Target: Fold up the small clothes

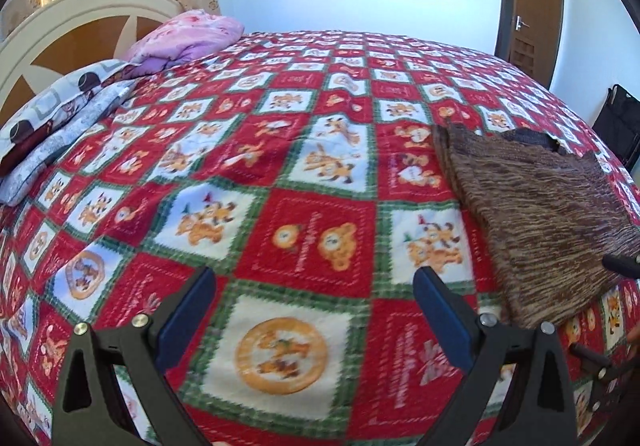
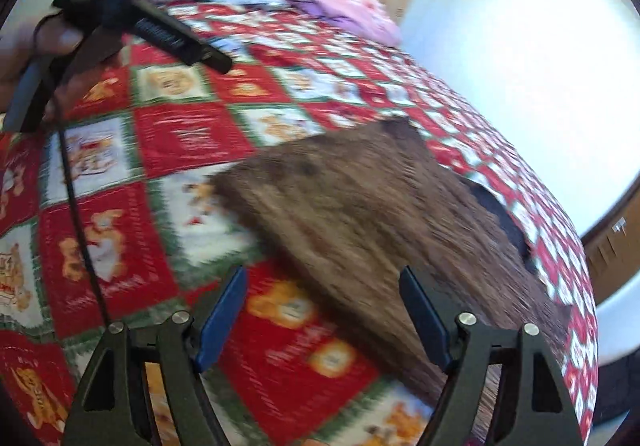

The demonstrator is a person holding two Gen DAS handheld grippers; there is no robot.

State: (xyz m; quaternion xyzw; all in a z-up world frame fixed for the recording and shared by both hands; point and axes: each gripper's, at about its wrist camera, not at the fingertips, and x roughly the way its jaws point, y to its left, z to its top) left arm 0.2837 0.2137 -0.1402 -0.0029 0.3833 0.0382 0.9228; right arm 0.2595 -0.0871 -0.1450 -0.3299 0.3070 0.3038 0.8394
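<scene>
Looking down along our left gripper (image 1: pixel 314 288), we see its two blue-padded fingers (image 1: pixel 188 310) spread wide with nothing between them, only the red, green and white patchwork blanket (image 1: pixel 304 149) below. Both grippers tilt downward at the bed rather than pointing level.

Our right gripper (image 2: pixel 322 292) also stands open, its pads (image 2: pixel 224 316) clear of any cloth; the view is blurred. The brown knitted garment (image 2: pixel 360 205) lies flat on the blanket just past these fingers, its near edge running under the right-hand finger at about 5 o'clock and its body stretching toward 1 o'clock. A dark lining (image 2: pixel 500 213) shows at its far edge.

In the left wrist view the same brown garment (image 1: pixel 536 217) sits at 3 o'clock, just beside the right-hand finger without touching it. At 10 o'clock in the right wrist view a hand (image 2: pixel 28 49) grips the left gripper's black handle, a thin cable hanging from it.

Farther off, at 10 o'clock in the left view, lie a grey patterned pillow (image 1: pixel 60 117) and a pink quilt (image 1: pixel 188 37) against the white headboard (image 1: pixel 80 13). A brown door (image 1: pixel 532 5) stands at 2 o'clock.
</scene>
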